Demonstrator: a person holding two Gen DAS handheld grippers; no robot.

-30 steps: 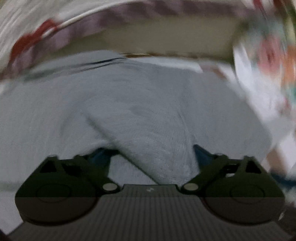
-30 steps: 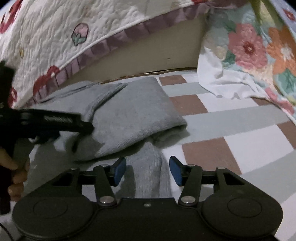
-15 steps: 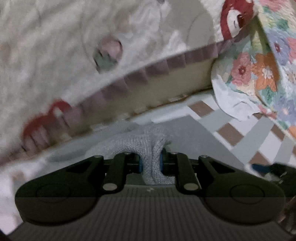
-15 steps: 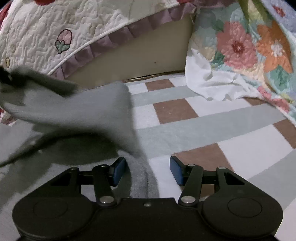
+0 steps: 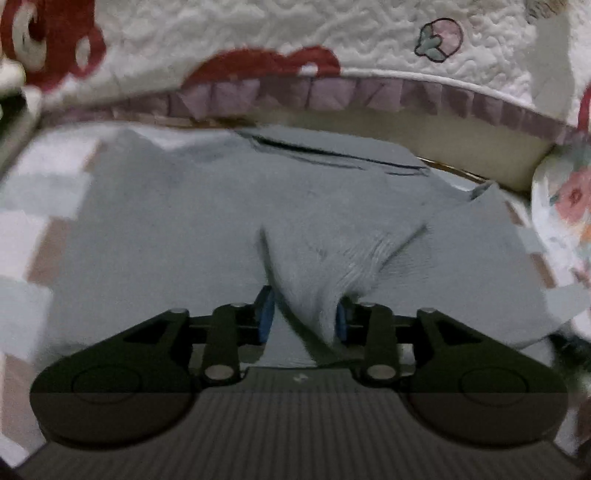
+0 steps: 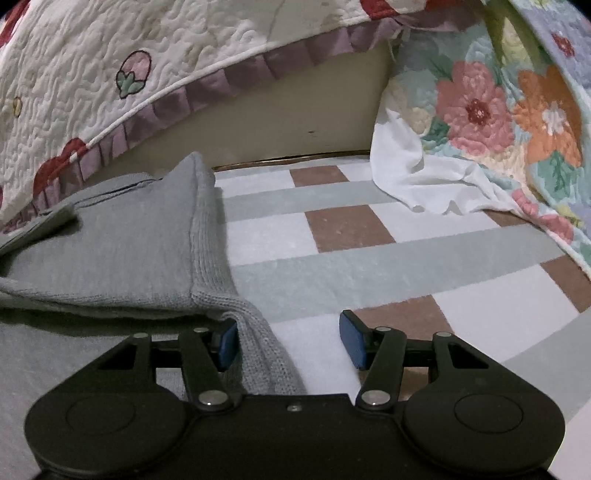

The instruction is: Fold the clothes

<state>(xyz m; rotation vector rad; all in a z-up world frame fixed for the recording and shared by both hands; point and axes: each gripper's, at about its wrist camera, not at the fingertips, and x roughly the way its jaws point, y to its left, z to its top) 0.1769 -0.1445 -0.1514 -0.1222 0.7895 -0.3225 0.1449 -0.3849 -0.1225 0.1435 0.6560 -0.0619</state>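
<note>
On the checked mat (image 6: 369,266), at the far left of the left wrist view, brown, white and pale green squares run under the edge of a grey sweater (image 5: 166,221), which spreads flat across most of the picture. Above it hangs a white quilt (image 5: 295,29) with red shapes and a purple frill, a strip of beige panel just below the frill. Middle of the shot now: the left gripper (image 5: 304,317), and a ribbed fold of the sweater rises up between its blue fingers (image 5: 265,314). The fingers have just been opening and stand at a narrow gap; cloth lies against the right-hand one, while a sliver of space shows beside the left-hand one, so this reads as a loosened hold, not a clamp. Far right, a floral quilt (image 5: 569,206) comes down to the mat.

Over to the right wrist view. On the left, the sweater again, folded over on itself in a thick layer, its ribbed hem running down toward the camera. That hem passes just inside the right gripper (image 6: 288,339), brushing its left finger (image 6: 226,345); the other finger stands well apart over bare mat, the fingers wide, gripping nothing. Further right the mat is open, and at the far edge the floral quilt with its white lining drapes onto it.

No containers in either view.
</note>
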